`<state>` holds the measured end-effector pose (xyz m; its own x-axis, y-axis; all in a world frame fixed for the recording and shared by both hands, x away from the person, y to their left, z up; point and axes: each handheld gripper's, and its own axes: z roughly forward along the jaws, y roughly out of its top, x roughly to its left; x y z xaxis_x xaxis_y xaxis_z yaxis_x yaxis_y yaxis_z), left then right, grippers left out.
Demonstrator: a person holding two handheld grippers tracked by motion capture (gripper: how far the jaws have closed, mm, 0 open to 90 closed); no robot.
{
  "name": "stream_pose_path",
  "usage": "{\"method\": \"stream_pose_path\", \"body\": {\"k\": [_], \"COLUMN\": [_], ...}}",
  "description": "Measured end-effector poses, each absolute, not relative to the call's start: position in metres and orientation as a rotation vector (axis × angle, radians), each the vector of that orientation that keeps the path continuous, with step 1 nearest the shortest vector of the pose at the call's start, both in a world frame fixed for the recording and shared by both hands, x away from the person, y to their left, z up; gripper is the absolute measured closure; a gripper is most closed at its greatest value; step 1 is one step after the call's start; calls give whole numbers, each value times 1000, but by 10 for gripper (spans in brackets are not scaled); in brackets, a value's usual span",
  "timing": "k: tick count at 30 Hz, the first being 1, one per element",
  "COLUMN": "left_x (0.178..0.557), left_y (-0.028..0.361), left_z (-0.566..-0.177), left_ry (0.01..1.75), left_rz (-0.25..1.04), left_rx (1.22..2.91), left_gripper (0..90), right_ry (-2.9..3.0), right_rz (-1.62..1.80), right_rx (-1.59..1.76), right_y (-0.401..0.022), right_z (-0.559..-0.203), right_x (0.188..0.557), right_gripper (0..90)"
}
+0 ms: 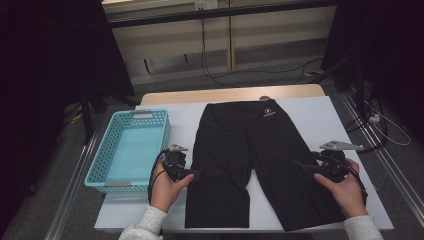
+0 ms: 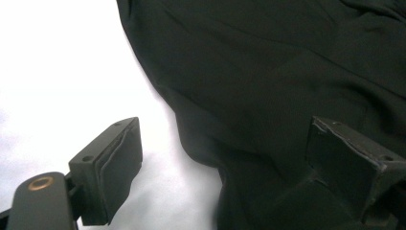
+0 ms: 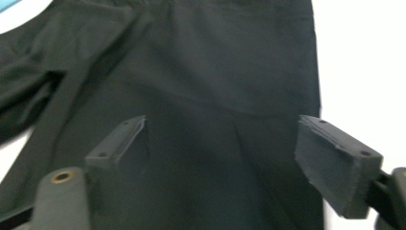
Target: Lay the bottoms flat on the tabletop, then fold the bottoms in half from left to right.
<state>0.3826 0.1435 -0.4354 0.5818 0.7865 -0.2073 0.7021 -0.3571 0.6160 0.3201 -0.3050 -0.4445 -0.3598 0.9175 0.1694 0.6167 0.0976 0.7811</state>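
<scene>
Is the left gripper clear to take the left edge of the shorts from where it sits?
Probably yes: the left gripper is open, its jaws straddling the edge of the black shorts on the white sheet, with nothing between.

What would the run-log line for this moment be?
item: black fabric shorts flat on white sheet | left gripper: open at left leg edge | right gripper: open over right leg | basket: turquoise plastic basket, nothing inside

Your right gripper (image 3: 225, 158) over black fabric shorts (image 3: 191, 72)

Jaws spread wide, nothing pinched; white table cover (image 3: 359, 57) lies beside the shorts.
</scene>
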Motion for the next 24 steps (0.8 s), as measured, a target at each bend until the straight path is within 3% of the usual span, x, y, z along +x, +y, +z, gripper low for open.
{"method": "stream_pose_path", "body": {"k": [24], "left_x": [380], "left_y": [144], "left_z": [-436], "left_ry": [1189], "left_rz": [174], "left_rx": [2128], "left_gripper": [120], "right_ry": [2087], "right_rz": [1222], "right_rx": [1410], "right_y": [-277], "right_z": [-439], "right_x": [323], "right_gripper": [140]}}
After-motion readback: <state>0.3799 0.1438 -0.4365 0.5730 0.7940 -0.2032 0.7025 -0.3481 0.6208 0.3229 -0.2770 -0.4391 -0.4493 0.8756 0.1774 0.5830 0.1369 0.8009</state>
